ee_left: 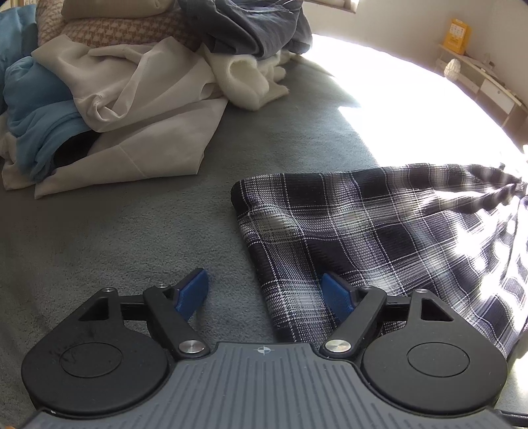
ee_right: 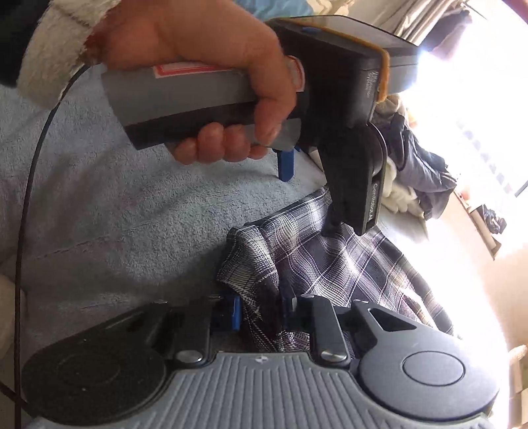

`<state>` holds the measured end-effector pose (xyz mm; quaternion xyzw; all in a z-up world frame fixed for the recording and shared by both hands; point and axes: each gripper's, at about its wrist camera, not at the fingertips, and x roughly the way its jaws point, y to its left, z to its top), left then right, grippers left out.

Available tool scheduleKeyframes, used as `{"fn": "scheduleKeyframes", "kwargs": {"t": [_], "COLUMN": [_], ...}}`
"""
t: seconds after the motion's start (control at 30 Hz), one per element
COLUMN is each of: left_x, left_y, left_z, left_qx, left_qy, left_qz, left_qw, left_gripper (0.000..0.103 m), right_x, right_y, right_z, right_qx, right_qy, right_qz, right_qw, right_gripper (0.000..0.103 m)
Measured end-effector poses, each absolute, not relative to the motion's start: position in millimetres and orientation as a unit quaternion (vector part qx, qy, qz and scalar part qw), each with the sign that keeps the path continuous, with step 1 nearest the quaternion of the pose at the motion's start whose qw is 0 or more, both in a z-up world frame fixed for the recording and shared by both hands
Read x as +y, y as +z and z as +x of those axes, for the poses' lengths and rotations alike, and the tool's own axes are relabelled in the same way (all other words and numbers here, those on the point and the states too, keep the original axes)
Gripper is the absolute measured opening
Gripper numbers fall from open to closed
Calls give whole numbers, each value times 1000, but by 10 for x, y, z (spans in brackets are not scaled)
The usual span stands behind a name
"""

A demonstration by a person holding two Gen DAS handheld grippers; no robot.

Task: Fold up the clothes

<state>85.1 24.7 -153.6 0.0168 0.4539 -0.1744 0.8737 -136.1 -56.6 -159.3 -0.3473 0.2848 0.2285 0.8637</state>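
Plaid shirt (ee_left: 363, 227) lay on the bed (ee_left: 132, 231), its edge between the wide-open left gripper (ee_left: 265, 292) fingers; the right gripper (ee_right: 260, 308) pinched its bunched far end.

One dark blue-and-white plaid garment (ee_left: 379, 237) lies on one grey-green fleece blanket (ee_left: 115, 237). Beyond the garment, one heap of unfolded laundry (ee_left: 138, 76) holds one sky-blue piece (ee_left: 39, 109), one cream sheet (ee_left: 138, 109) and one slate-grey piece (ee_left: 257, 26). Two blue-padded handheld grippers show: the left gripper (ee_left: 265, 293), the right gripper (ee_right: 260, 308). One hand (ee_right: 204, 66)
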Motion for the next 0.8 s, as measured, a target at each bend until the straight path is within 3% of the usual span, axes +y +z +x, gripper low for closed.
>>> {"fn": "scheduleKeyframes", "kwargs": {"t": [0.4, 0.8], "left_x": [659, 597], "left_y": [-1552, -1732], "left_z": [1024, 1319], "left_qx": [467, 486], "left_qy": [-275, -255], "left_qz": [-205, -279], "left_qw": [815, 788], "left_gripper": [74, 64], "right_x": [-1061, -1259], "right_y": [-1157, -1030], "right_z": [-1088, -1080], "right_qx": [325, 323], "right_qy": [208, 218], "right_qz": [-144, -85], "right_qw": [911, 917], "right_gripper": [17, 17]}}
